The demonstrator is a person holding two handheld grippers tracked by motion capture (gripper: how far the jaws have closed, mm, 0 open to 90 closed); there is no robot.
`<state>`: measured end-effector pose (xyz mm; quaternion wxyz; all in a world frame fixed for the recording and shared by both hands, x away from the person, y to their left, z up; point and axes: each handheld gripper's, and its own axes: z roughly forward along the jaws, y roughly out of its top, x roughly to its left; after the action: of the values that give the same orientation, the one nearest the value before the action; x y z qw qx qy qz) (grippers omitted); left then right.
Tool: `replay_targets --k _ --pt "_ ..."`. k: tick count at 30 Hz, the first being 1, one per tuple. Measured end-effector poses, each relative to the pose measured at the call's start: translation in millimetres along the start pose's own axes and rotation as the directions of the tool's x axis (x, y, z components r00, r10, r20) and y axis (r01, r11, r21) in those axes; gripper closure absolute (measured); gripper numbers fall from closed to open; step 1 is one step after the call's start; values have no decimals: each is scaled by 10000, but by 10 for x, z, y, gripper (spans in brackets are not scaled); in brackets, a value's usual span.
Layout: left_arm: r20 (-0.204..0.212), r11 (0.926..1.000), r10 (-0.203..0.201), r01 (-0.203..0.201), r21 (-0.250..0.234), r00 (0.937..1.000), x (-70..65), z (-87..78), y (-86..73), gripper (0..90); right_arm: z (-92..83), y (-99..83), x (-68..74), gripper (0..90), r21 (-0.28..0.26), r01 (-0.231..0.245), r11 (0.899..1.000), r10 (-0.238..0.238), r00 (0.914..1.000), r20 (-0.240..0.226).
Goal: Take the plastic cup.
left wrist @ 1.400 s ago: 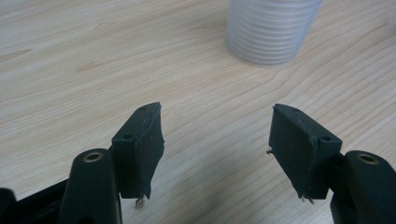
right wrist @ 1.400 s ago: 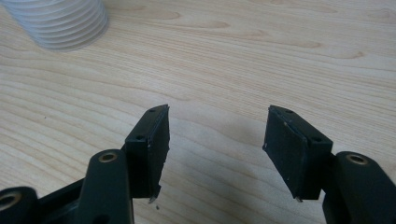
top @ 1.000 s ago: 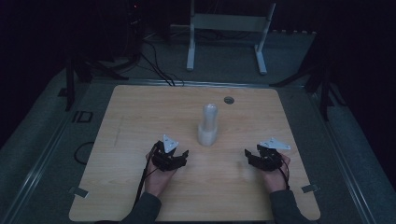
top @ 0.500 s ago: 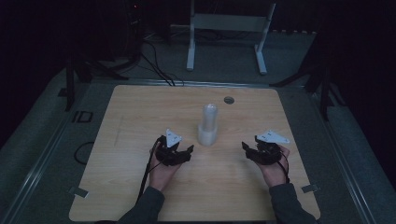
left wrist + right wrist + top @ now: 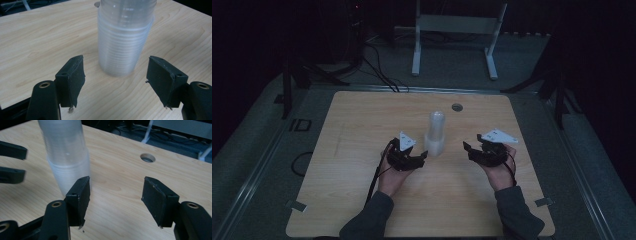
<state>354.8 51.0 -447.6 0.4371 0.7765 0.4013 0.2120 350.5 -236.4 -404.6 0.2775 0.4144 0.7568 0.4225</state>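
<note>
Stack of clear cups [image 5: 435,134], ribbed, upright, translucent

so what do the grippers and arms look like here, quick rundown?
Both are black two-jaw units. The left gripper and right gripper each carry a pale grey three-cornered plate on top and trail a thin dark cable along the wrist. The jaws end in flat black pads with scuffed edges and round brass-coloured eyelets at the base. Sleeves are dark grey.

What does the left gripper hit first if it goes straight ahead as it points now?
Probably the stack of clear plastic cups: it stands centred beyond the left gripper, whose jaws, just opening, hold nothing. The bare table lies between; depth unclear.
</note>
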Motion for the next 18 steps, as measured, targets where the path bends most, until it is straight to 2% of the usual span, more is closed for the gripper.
replay_targets --k 4,11,13,18 --pt "25 10000 68 -68 -33 10000 -19 56 57 294 25 100 30 378 -118 2 9999 -4 9998 -220" --pt "-20 9997 79 -80 -225 10000 -59 159 150 272 97 245 101 358 -119 269 9996 -273 9988 -408" --pt "64 9996 28 -27 -263 10000 -67 200 165 259 116 285 124 349 -141 300 9995 -306 9983 -495" --pt "-49 9996 62 -64 -281 10000 -85 315 167 229 171 384 176 323 -195 316 9993 -329 9967 -746"
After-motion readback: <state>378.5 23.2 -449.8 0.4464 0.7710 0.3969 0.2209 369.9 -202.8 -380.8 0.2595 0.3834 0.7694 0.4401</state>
